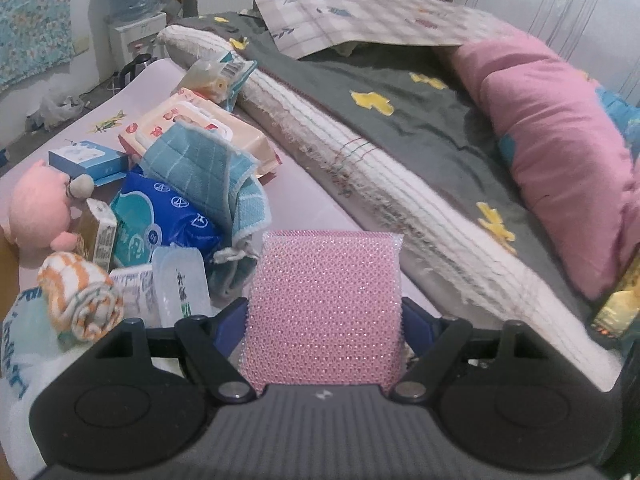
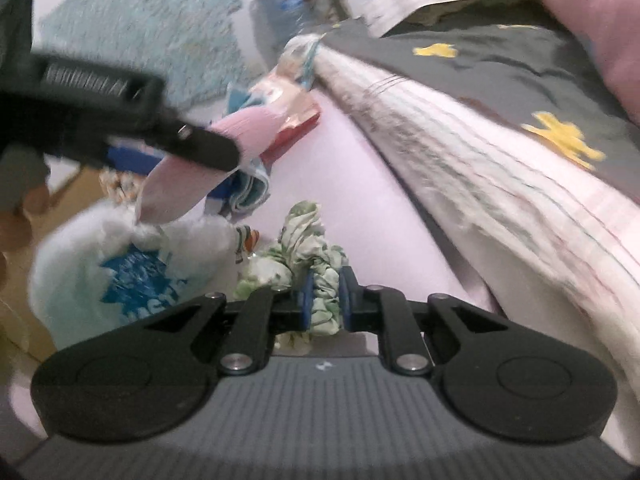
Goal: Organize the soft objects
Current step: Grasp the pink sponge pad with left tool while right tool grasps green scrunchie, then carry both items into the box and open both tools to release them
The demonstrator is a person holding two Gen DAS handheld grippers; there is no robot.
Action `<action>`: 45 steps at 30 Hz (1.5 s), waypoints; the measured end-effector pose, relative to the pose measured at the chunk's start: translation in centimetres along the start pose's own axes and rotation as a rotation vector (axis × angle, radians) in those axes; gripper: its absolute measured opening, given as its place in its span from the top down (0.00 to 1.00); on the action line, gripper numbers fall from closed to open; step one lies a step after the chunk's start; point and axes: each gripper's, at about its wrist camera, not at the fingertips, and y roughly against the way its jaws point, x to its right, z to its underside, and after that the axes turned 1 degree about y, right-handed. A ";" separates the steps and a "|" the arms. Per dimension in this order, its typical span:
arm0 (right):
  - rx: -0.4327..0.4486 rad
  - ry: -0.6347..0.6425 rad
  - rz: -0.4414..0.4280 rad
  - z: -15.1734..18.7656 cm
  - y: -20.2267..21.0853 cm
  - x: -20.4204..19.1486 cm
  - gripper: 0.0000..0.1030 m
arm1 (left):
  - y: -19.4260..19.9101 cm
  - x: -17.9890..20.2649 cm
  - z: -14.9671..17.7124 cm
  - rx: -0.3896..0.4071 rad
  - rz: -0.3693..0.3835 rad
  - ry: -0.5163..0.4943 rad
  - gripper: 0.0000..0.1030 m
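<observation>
My left gripper (image 1: 325,312) is shut on a pink mesh sponge (image 1: 326,304) and holds it above the pale pink sheet (image 1: 304,196). In the right wrist view the left gripper (image 2: 224,152) reaches in from the left with the pink sponge (image 2: 208,164) between its fingers. My right gripper (image 2: 325,300) is shut on a crumpled green-and-white cloth (image 2: 308,248) low over the sheet. To the left lie a pink plush toy (image 1: 38,208), a rolled orange-striped cloth (image 1: 84,296), a teal checked towel (image 1: 204,168) and a white fluffy item with blue print (image 2: 120,268).
Wet-wipe packs (image 1: 208,128), a blue packet (image 1: 168,220), small boxes (image 1: 86,158) and a clear bottle (image 1: 182,284) crowd the left pile. A rolled white mat (image 1: 360,168) runs diagonally beside a grey blanket (image 1: 420,120) and pink quilt (image 1: 560,152).
</observation>
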 end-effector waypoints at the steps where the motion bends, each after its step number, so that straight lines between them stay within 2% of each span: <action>1: 0.016 -0.016 -0.004 0.1 0.9 0.1 0.88 | 0.7 0.0 0.2 0.011 0.011 0.004 0.22; 7: 0.102 -0.028 -0.022 -1.2 5.3 -0.9 0.88 | 5.3 -0.8 1.9 0.085 0.048 0.026 0.22; 12: 0.157 0.034 -0.067 -2.4 8.0 -4.1 0.88 | 10.3 -3.1 3.6 0.175 0.045 0.064 0.22; 15: 0.175 0.078 -0.127 -4.0 8.6 -7.0 0.88 | 13.7 -5.3 4.9 0.244 0.019 0.100 0.22; 19: 0.176 0.145 -0.235 -5.8 8.5 -11.8 0.88 | 18.4 -9.4 6.9 0.337 -0.065 0.166 0.22; 25: 0.092 0.265 -0.427 -8.5 5.4 -21.8 0.88 | 23.1 -17.1 9.1 0.408 -0.253 0.272 0.22; 29: -0.009 0.323 -0.516 -10.4 1.5 -29.2 0.88 | 23.5 -22.7 9.2 0.388 -0.379 0.328 0.22; 32: -0.123 0.336 -0.529 -11.9 -3.2 -35.0 0.88 | 22.6 -27.3 8.5 0.354 -0.477 0.366 0.22; 37: -0.260 0.364 -0.463 -12.7 -10.4 -43.6 0.88 | 19.8 -34.3 6.8 0.267 -0.586 0.401 0.22; 41: -0.324 0.376 -0.382 -12.3 -15.8 -48.7 0.88 | 17.4 -38.5 5.7 0.192 -0.609 0.414 0.22; 43: -0.343 0.374 -0.350 -12.0 -18.5 -50.4 0.88 | 15.9 -39.9 4.8 0.158 -0.625 0.412 0.22; 45: -0.382 0.350 -0.327 -11.7 -20.9 -51.5 0.88 | 14.9 -40.3 5.4 0.132 -0.631 0.415 0.22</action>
